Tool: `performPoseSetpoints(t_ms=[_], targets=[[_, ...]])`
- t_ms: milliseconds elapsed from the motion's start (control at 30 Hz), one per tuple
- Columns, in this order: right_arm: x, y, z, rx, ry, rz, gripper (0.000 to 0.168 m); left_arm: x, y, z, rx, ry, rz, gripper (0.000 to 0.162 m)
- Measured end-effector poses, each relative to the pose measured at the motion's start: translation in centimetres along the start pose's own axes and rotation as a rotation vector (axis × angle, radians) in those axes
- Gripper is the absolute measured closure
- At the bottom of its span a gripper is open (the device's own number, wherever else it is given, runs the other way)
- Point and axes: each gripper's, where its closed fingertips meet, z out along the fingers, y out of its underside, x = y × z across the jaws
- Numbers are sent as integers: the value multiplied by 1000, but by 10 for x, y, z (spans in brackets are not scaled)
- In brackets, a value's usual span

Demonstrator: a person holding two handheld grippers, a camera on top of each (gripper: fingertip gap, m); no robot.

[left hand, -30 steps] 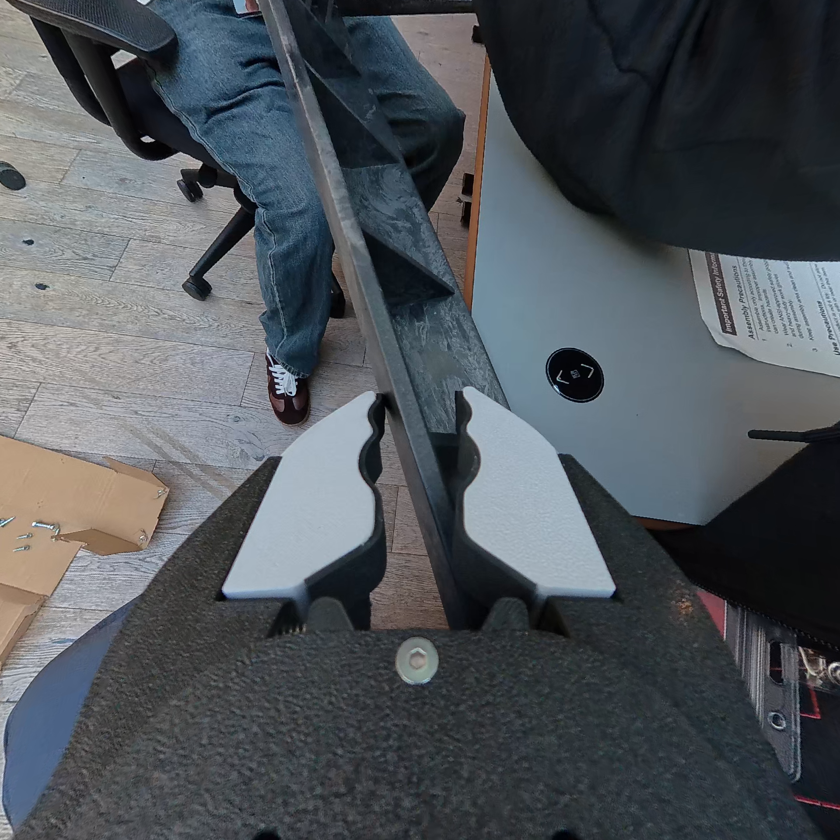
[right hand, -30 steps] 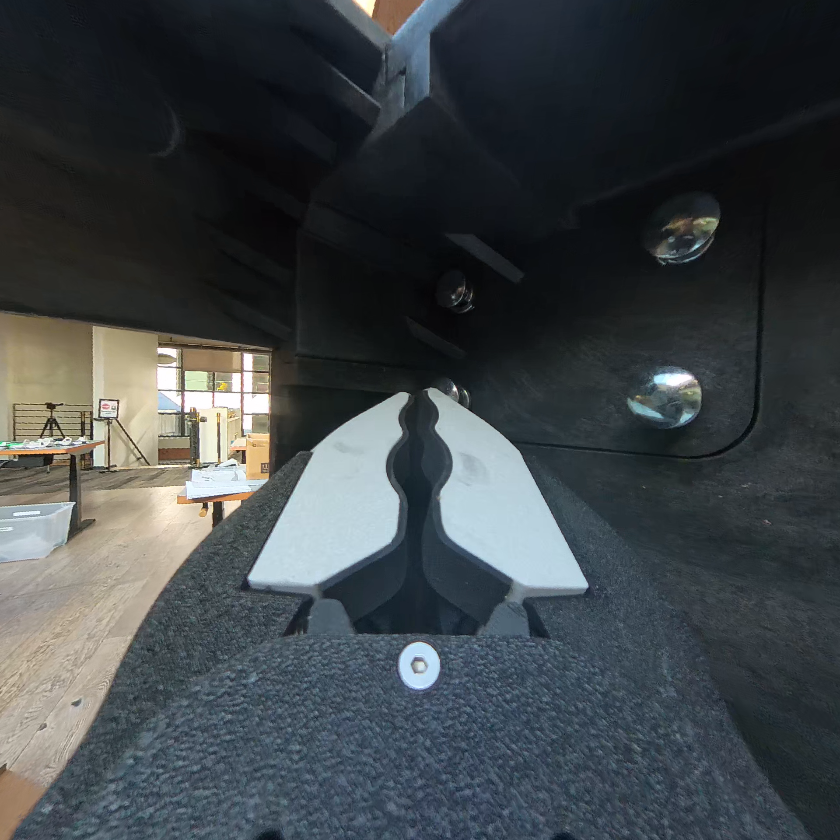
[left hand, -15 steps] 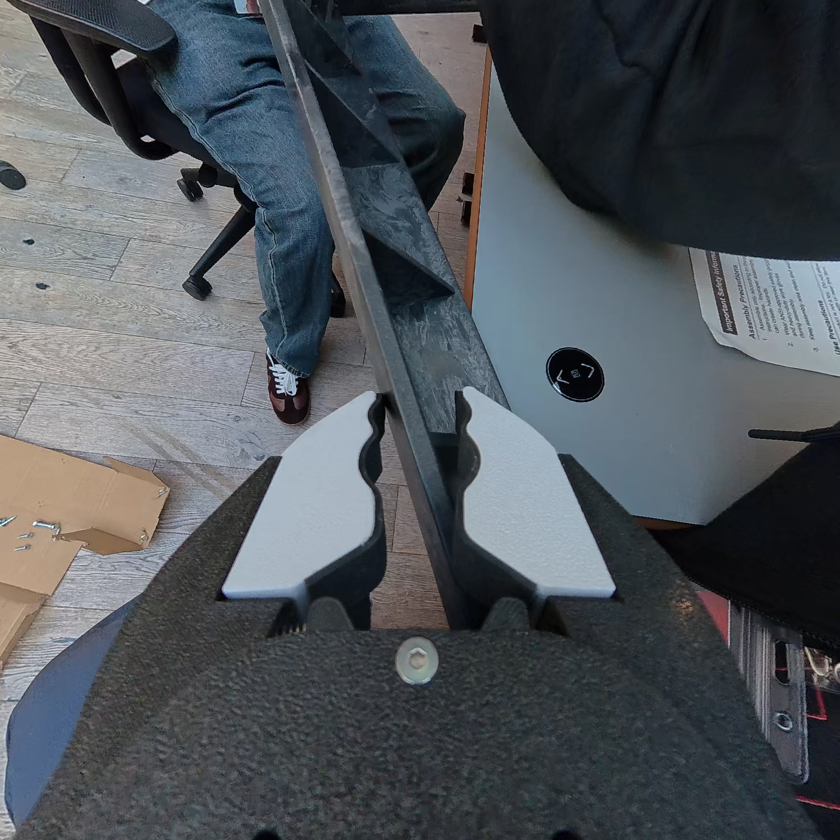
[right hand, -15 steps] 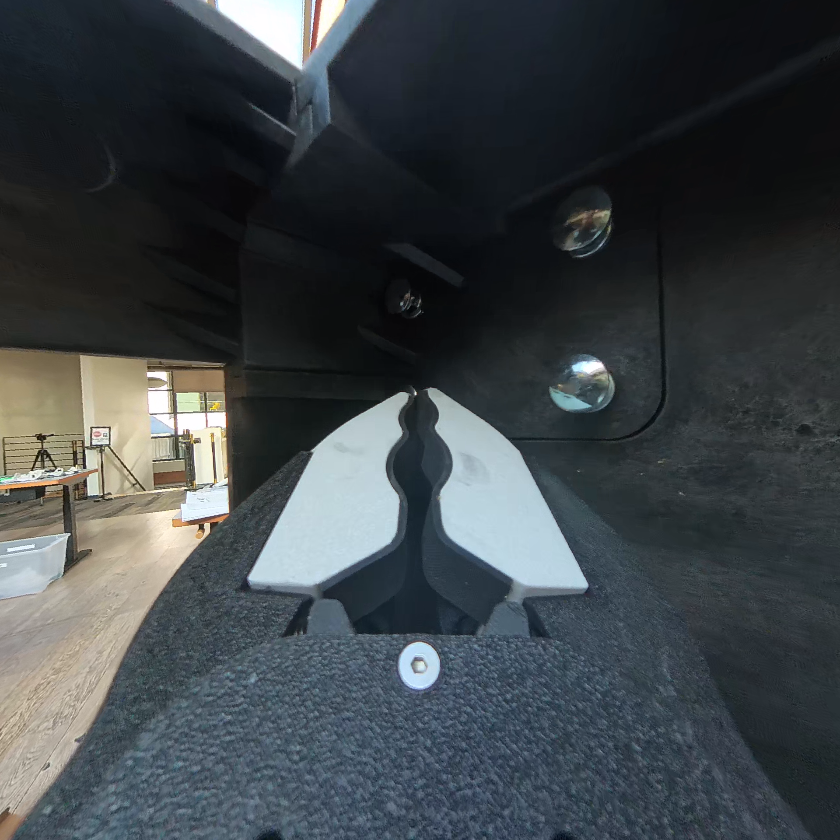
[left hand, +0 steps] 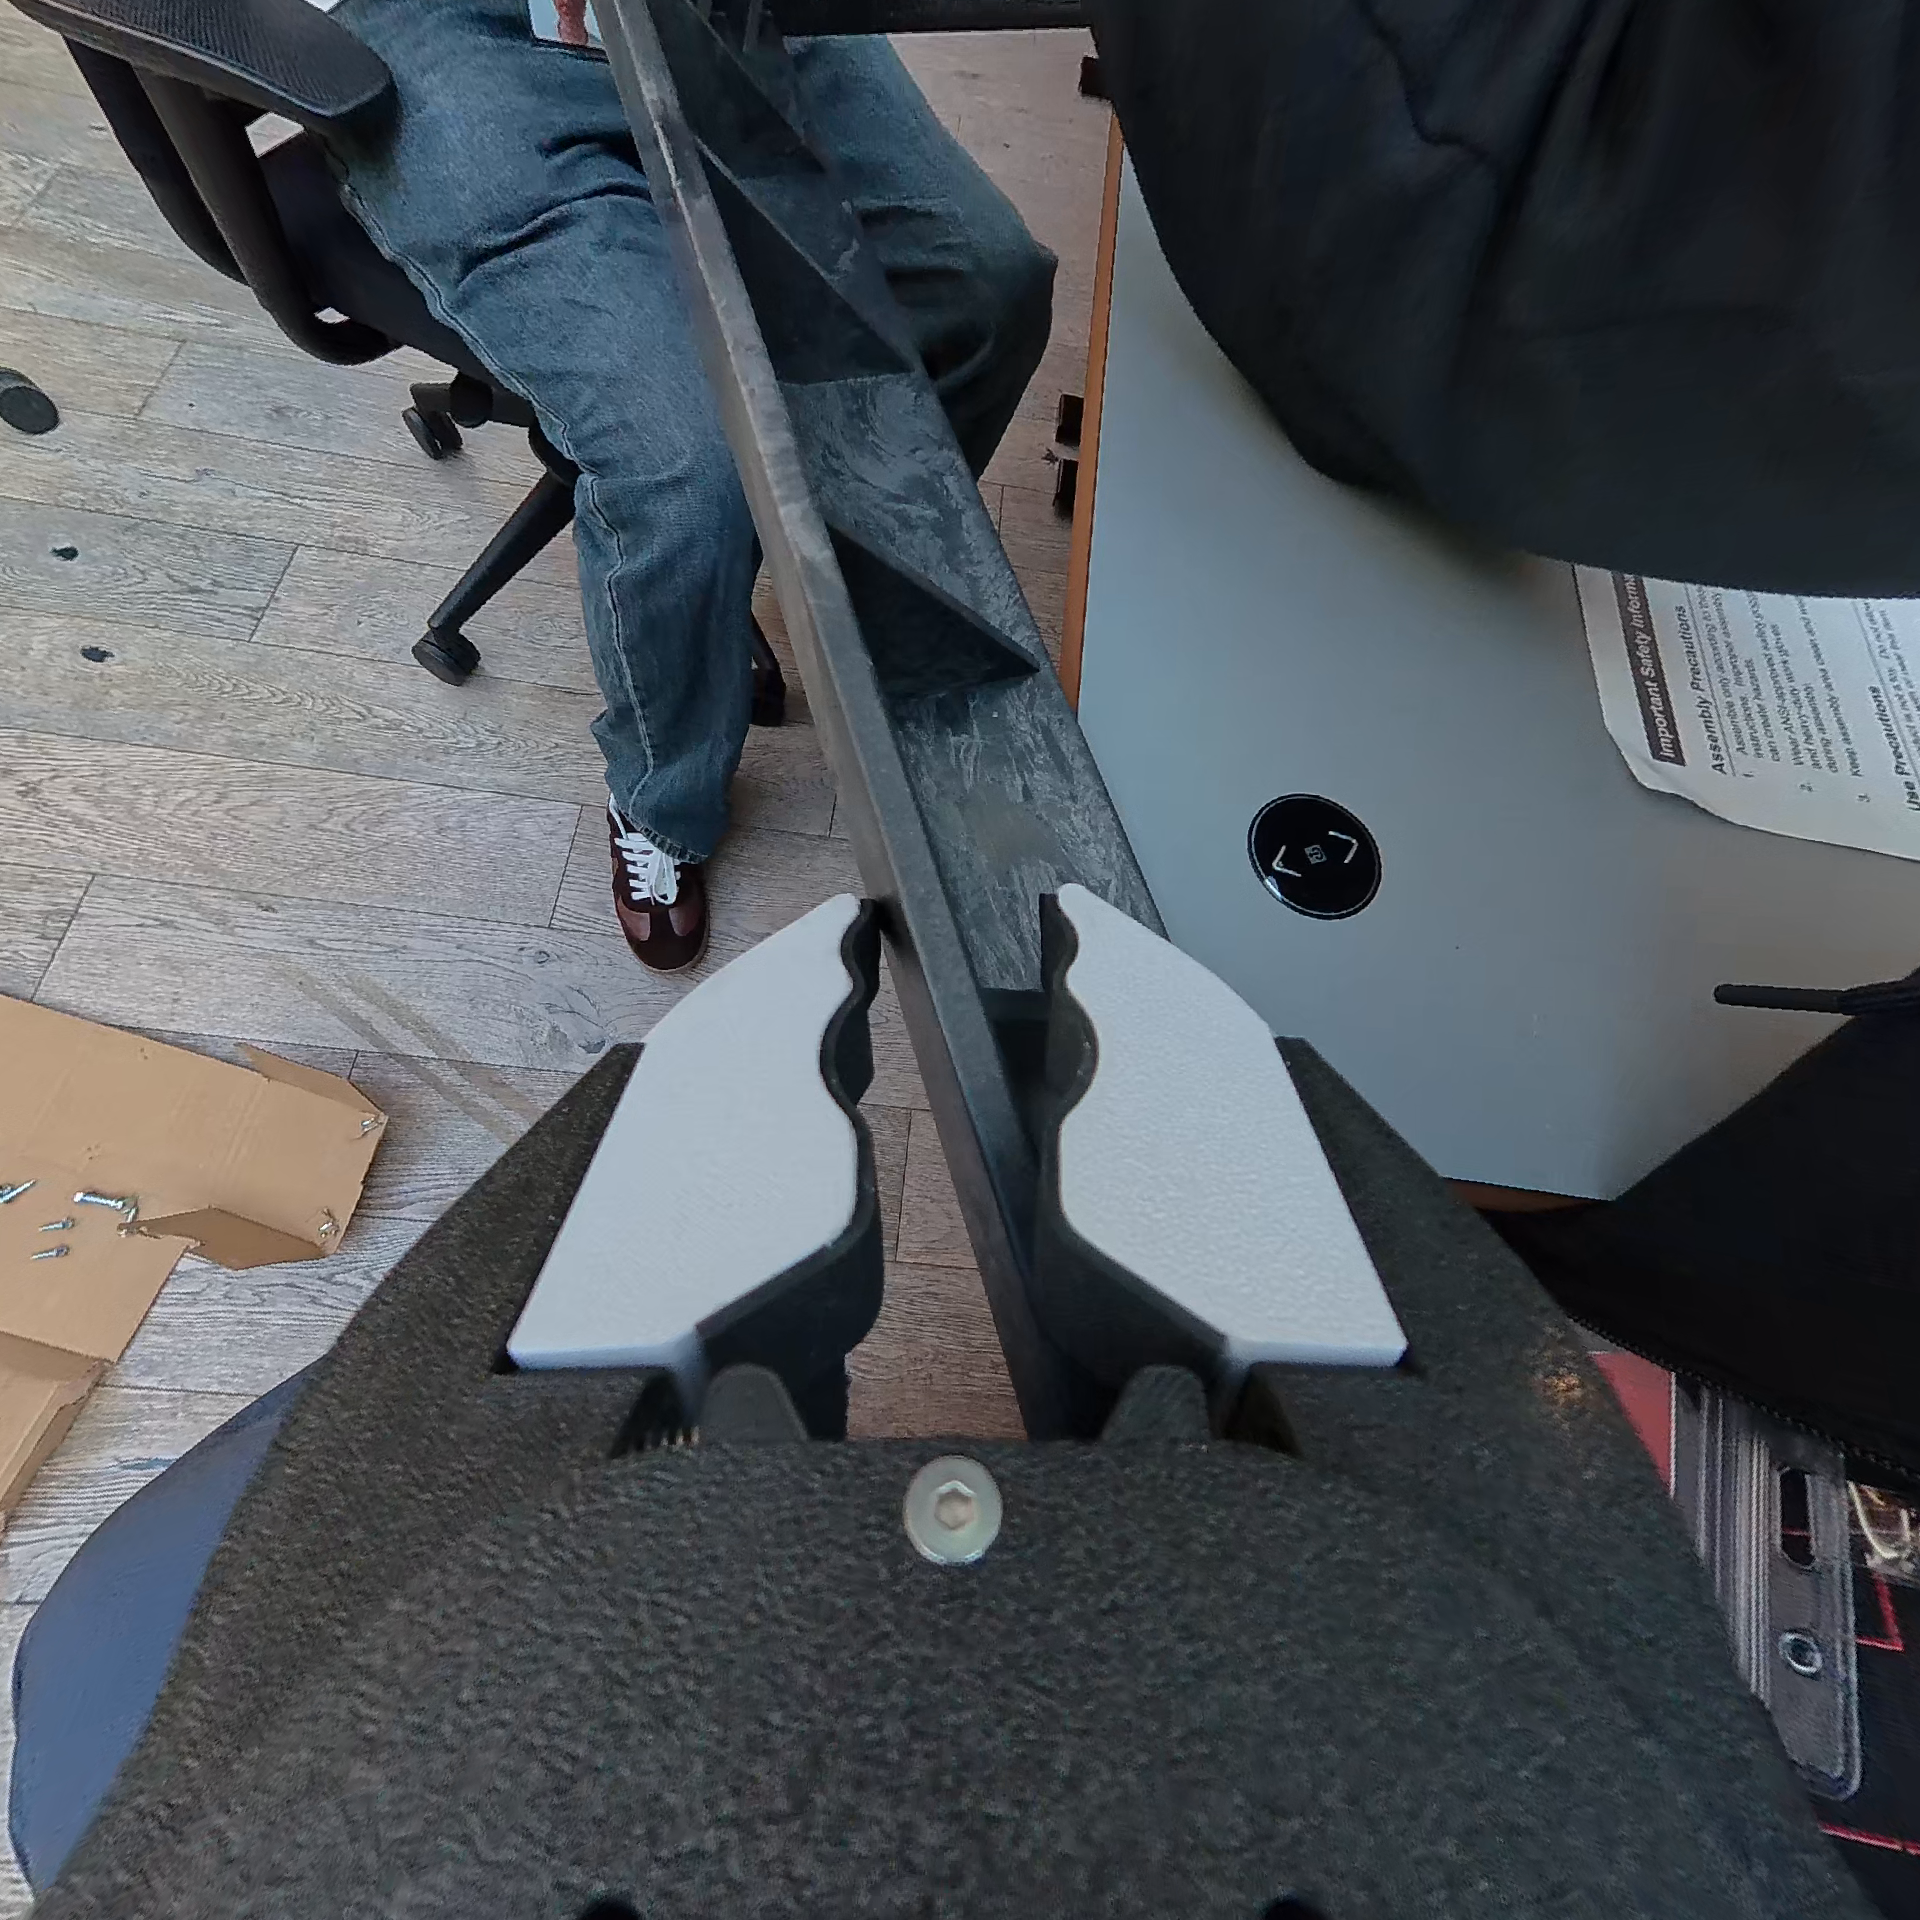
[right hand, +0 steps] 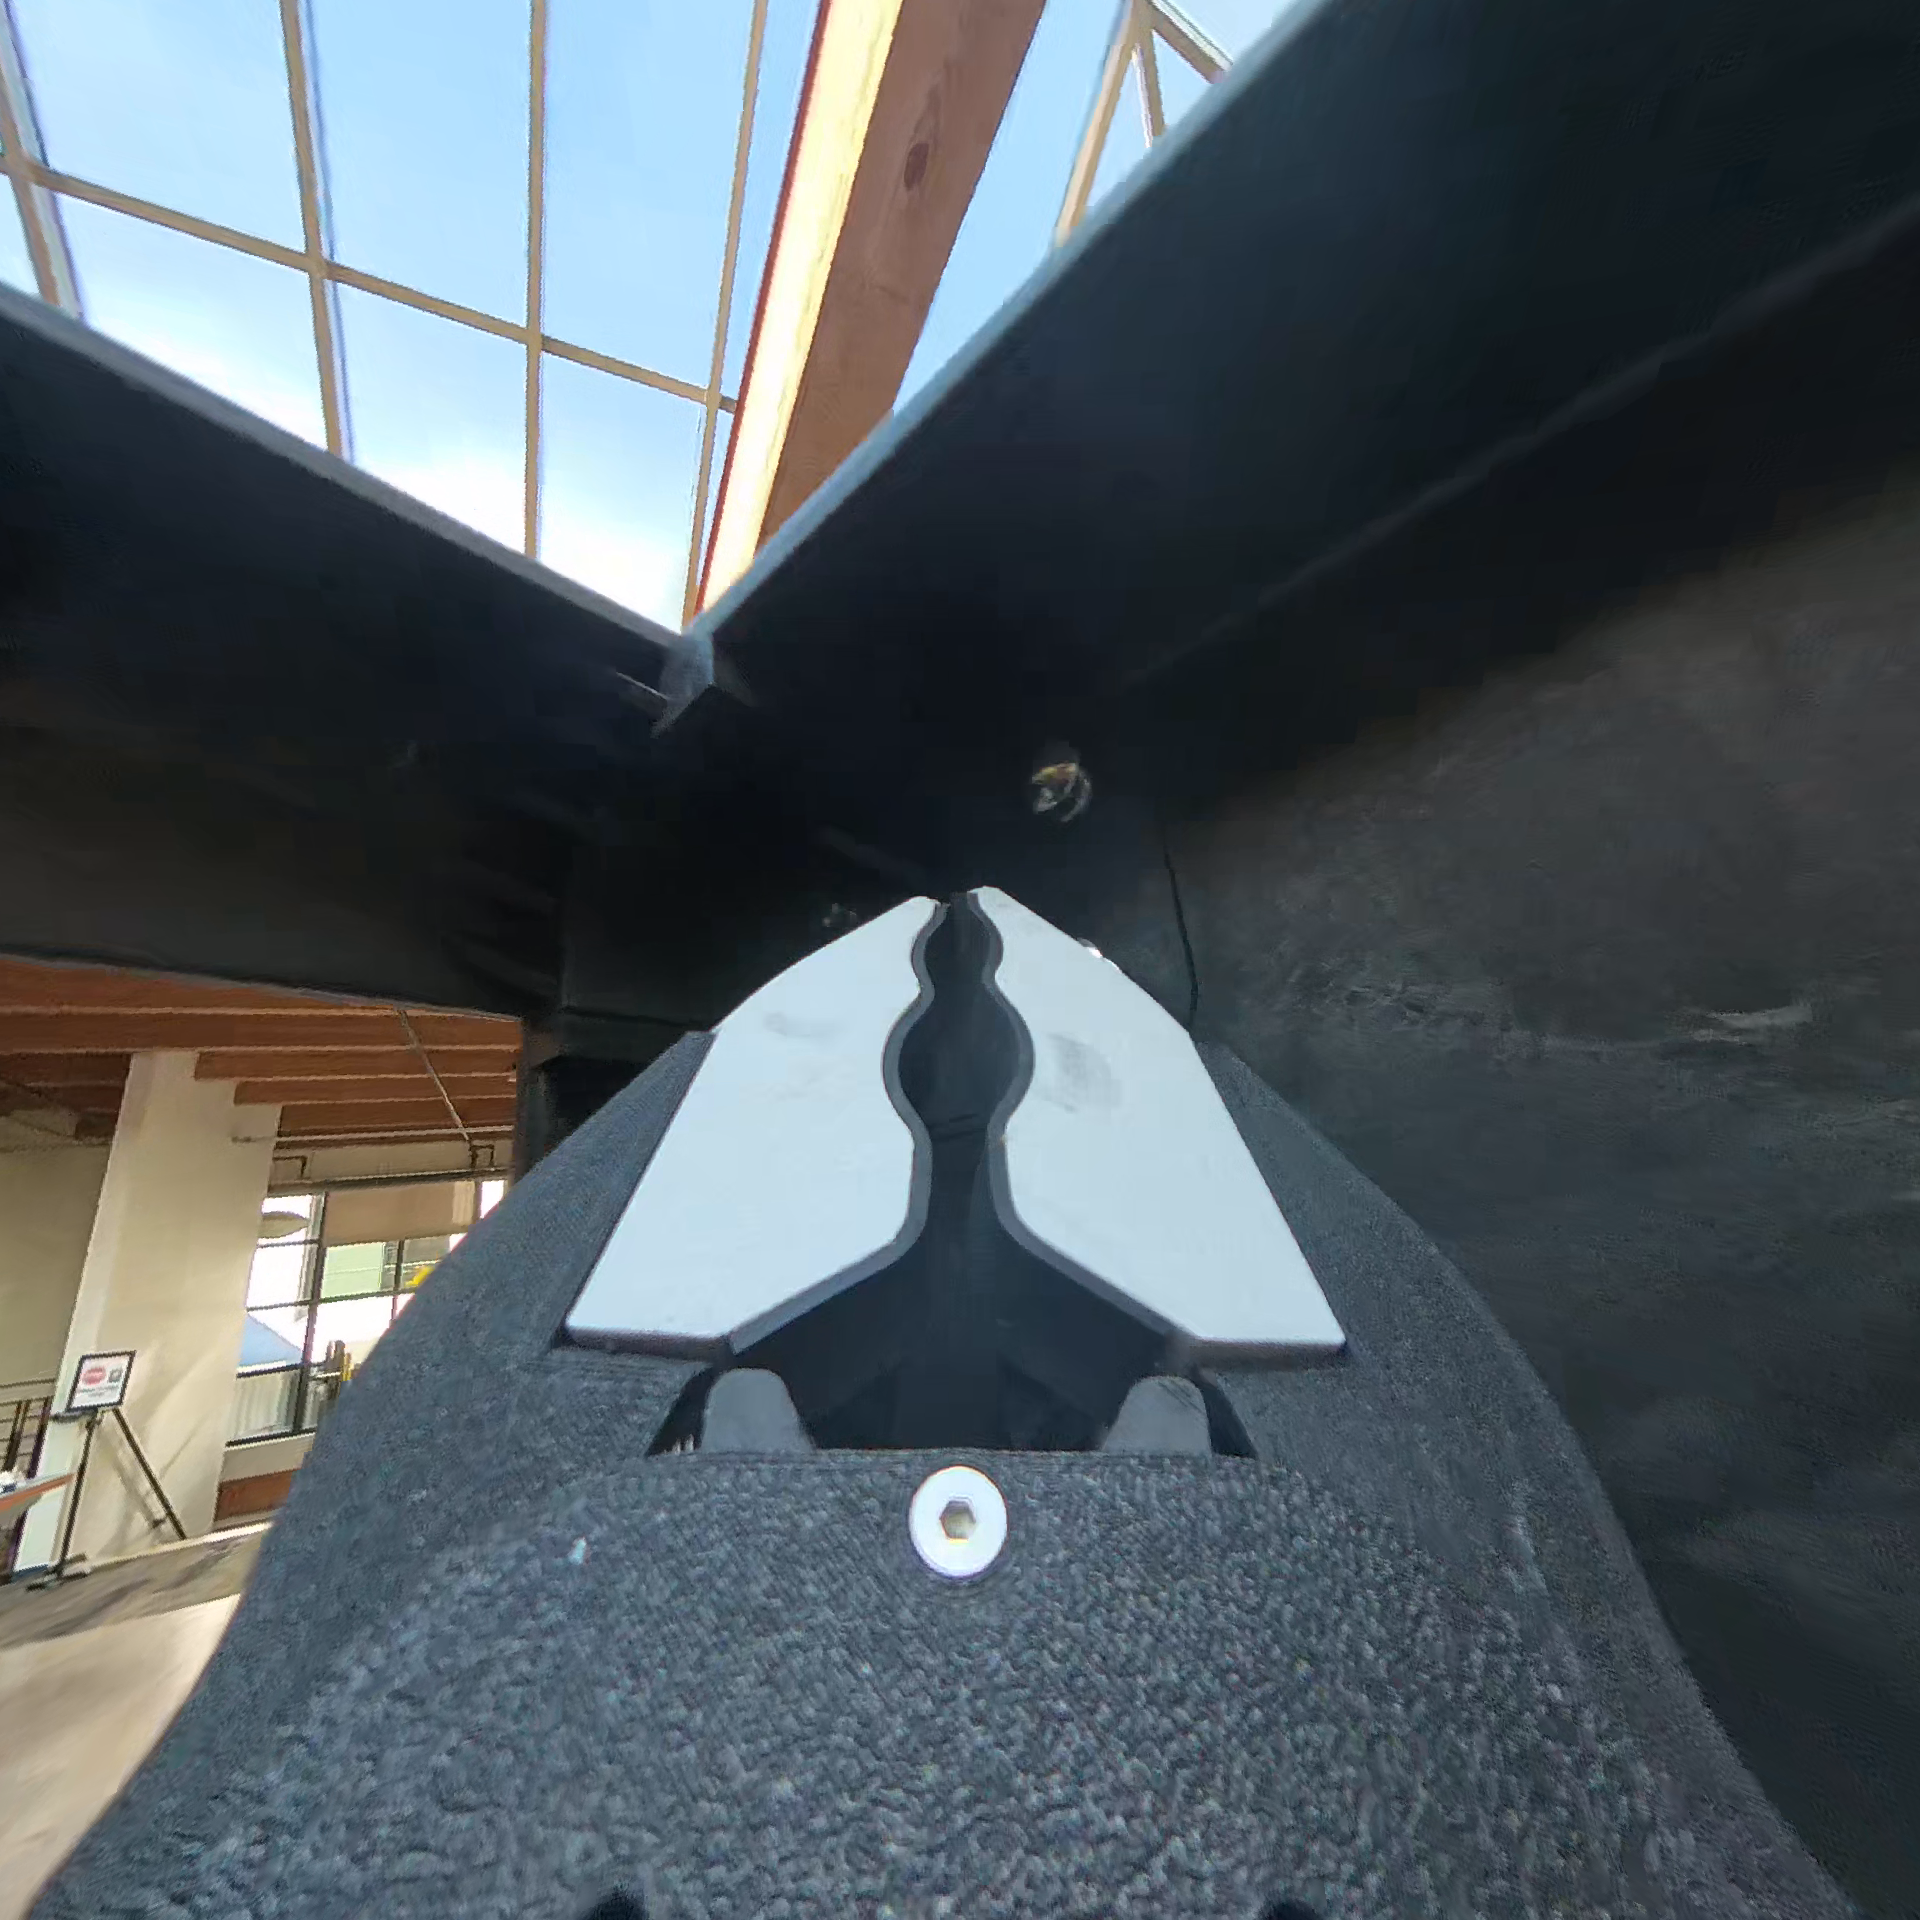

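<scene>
My left gripper (left hand: 961,914) is shut on a long black metal angle bar (left hand: 914,499). The bar's upright edge runs between the two white fingers and away toward the top of the left wrist view. My right gripper (right hand: 961,899) is shut with its fingertips touching and nothing visible between them. It points up, close under a large black moulded part (right hand: 1455,935). One shiny screw head (right hand: 1058,787) sits just above the tips. Where the bar ends is hidden.
A person in jeans (left hand: 644,312) sits on a black office chair (left hand: 208,125) on the wood floor. Flattened cardboard (left hand: 156,1143) holds loose screws. A grey table (left hand: 1299,623) carries a round black control (left hand: 1314,857), a printed sheet (left hand: 1766,707) and black fabric (left hand: 1507,260). About 55 cm separates my left fingertips from my right. From my right tips it is roughly 4 cm to the shiny screw head (right hand: 1058,787); from my left, 55 cm.
My right gripper has tilted upward: the two large screw heads have left the view and the glass roof and wooden beam now show. My left gripper and the bar have not moved.
</scene>
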Motion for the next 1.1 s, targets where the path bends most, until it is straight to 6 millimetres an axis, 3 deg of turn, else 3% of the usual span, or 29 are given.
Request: performPoseSetpoints(t_ms=[233,400,533,667,900,1100], targets=[[21,3,2,-35,58,148,168,0,0,0,1,1,-1,132],[7,-8,-6,66,-40,86,168,0,0,0,2,1,-2,132],[9,11,-2,-17,-37,85,168,0,0,0,2,0,-1,132],[9,16,3,-78,-23,96,168,0,0,0,1,-1,1,132],[5,6,2,-36,-95,165,168,0,0,0,3,0,-2,133],[-3,-16,20,-116,-101,172,168,0,0,0,2,-1,0,133]])
